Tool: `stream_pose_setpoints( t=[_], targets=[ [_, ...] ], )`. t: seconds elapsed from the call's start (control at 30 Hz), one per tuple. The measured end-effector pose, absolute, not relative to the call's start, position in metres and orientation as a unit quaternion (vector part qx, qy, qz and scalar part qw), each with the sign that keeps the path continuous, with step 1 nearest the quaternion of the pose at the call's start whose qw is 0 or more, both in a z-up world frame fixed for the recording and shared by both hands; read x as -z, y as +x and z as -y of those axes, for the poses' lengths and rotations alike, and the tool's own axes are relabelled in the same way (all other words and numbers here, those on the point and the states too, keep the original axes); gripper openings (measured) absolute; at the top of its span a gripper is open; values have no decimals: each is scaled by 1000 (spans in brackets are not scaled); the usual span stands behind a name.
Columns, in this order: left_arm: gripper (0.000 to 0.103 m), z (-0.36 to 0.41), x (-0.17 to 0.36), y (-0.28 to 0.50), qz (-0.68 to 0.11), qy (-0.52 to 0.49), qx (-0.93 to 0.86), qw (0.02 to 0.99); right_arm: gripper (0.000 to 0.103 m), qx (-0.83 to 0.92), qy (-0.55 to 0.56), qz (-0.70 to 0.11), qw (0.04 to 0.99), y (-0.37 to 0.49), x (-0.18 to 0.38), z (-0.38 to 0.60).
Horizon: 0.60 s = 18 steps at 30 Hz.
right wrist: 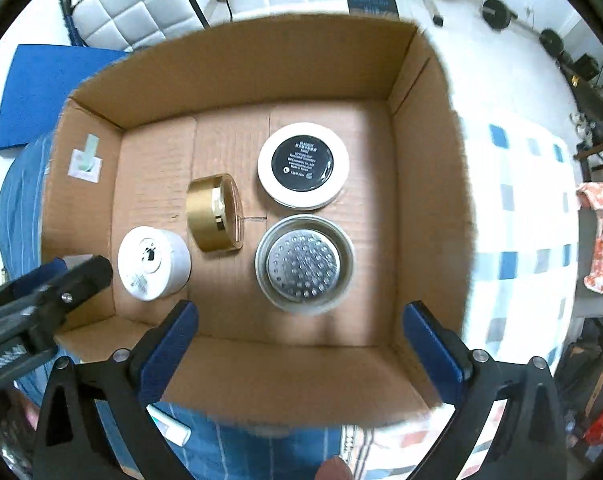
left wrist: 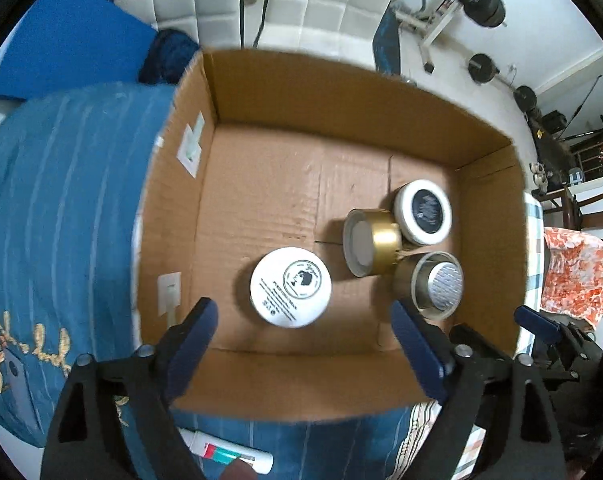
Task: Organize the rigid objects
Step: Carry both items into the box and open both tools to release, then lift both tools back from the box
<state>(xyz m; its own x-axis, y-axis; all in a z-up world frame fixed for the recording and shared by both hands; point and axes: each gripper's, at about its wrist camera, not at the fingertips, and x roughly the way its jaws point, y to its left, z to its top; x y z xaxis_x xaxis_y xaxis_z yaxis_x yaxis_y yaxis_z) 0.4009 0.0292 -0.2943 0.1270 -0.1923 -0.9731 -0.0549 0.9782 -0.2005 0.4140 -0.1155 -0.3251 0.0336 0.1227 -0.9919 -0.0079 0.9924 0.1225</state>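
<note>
**Four containers in the cardboard box, both grippers spread wide above it**

Through the left wrist camera we see the left gripper [left wrist: 301, 332] with its jaws wide apart and nothing between them, hanging over the cardboard box [left wrist: 341, 92]. On the box floor, the white jar [left wrist: 290, 287] stands near the near wall. The gold jar [left wrist: 371, 242] lies on its side toward the right wall, touching the white-rimmed compact [left wrist: 422, 212] and the perforated metal tin [left wrist: 433, 285].

Through the right wrist camera we see the right gripper [right wrist: 299, 330], jaws likewise wide and empty. The tin [right wrist: 304, 265] sits just beyond it near the near wall, the compact [right wrist: 302, 165] behind it, the gold jar [right wrist: 213, 213] mid-floor, the white jar [right wrist: 153, 263] in the near left corner beside the left gripper [right wrist: 73, 280].
</note>
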Motion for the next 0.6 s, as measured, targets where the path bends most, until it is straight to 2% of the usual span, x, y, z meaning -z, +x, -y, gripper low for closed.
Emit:
stream_pose_setpoints(
  t=[0.07,0.2,0.6],
  targets=[
    [100,-27,278,392,-642,-82,43,761,103,-17,27,-684,729,405,311,115],
    [100,-19,246,365,-609,-57,28,790,103,-23,33,-665,746,385,273,142],
    [100,-18,162,281,-528,-44,9,848,103,-23,23,-588,808,289,151,140]
  ],
)
